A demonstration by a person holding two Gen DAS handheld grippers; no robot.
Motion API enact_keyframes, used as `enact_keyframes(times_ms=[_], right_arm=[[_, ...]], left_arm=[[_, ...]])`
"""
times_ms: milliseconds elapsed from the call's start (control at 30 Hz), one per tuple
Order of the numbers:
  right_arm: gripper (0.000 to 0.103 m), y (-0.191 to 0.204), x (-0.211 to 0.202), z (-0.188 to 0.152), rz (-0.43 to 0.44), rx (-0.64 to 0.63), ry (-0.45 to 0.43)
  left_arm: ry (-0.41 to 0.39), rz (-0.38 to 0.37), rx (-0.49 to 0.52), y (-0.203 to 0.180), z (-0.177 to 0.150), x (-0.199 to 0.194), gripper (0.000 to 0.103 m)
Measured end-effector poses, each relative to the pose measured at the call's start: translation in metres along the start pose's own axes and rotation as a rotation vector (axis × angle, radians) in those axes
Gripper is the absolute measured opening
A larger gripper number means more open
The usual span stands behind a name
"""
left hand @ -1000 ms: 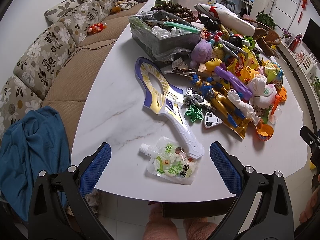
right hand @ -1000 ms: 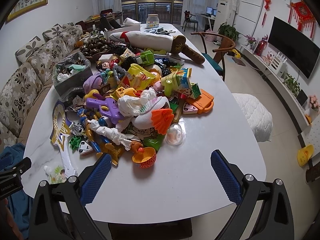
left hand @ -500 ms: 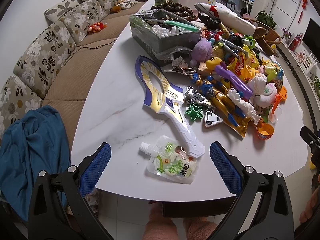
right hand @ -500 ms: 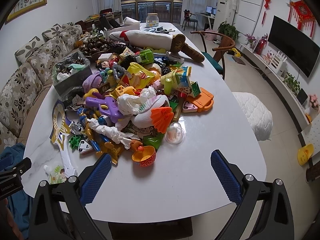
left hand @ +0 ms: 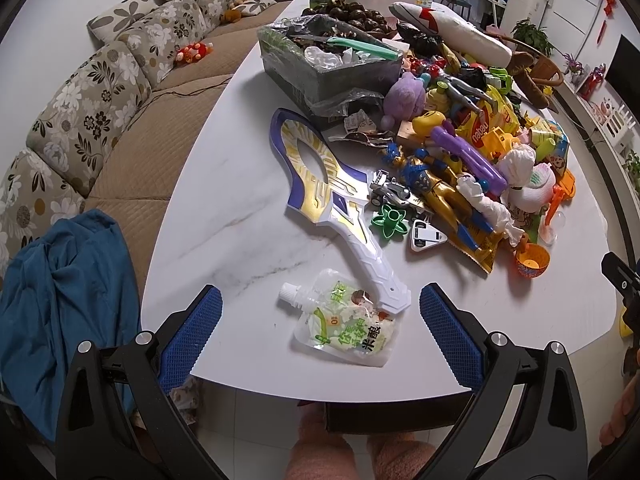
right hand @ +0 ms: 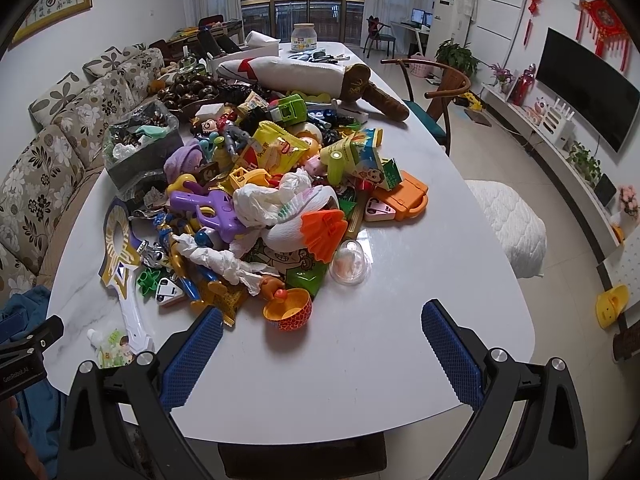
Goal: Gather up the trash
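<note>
While spread wide, both tools [left hand: 320,334] [right hand: 322,346] empty.

In the left wrist view, a drink pouch [left hand: 342,322] lies on the surface [left hand: 224,216] at lower centre, between my fingers [left hand: 191,334]. A toy sword's [left hand: 332,204] handle overlaps its upper edge. The toy pile [left hand: 460,152] sits right, a lined bin [left hand: 332,64] above.
</note>
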State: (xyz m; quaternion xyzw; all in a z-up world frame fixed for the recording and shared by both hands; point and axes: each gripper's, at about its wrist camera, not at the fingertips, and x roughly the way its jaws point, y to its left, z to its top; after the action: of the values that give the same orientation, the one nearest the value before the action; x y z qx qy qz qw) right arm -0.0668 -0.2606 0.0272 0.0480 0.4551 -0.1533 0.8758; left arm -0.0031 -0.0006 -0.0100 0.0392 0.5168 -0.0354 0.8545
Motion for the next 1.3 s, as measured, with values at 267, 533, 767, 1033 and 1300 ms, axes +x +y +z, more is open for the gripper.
enact_keyframes(times_ms=[267, 533, 767, 1033, 1300], right_arm=[[0.098, 0.0, 0.001, 0.001, 0.002, -0.001, 0.003], [0.098, 0.0, 0.004, -0.001, 0.012, -0.002, 0.008], [0.098, 0.004, 0.057, -0.03, 0.043, -0.065, 0.099], [0.082, 0.024, 0.134, -0.022, 0.083, -0.117, 0.192], [0.048, 0.018, 0.15, -0.002, 0.158, -0.061, 0.209]], left_arm=[[0.003, 0.001, 0.0, 0.001, -0.002, 0.001, 0.097], [0.008, 0.003, 0.001, 0.001, -0.002, 0.003, 0.097], [0.078, 0.023, 0.001, 0.01, -0.022, 0.026, 0.097], [0.158, 0.081, -0.047, 0.044, -0.048, 0.042, 0.097], [0.206, 0.121, -0.084, 0.061, -0.067, 0.047, 0.097]])
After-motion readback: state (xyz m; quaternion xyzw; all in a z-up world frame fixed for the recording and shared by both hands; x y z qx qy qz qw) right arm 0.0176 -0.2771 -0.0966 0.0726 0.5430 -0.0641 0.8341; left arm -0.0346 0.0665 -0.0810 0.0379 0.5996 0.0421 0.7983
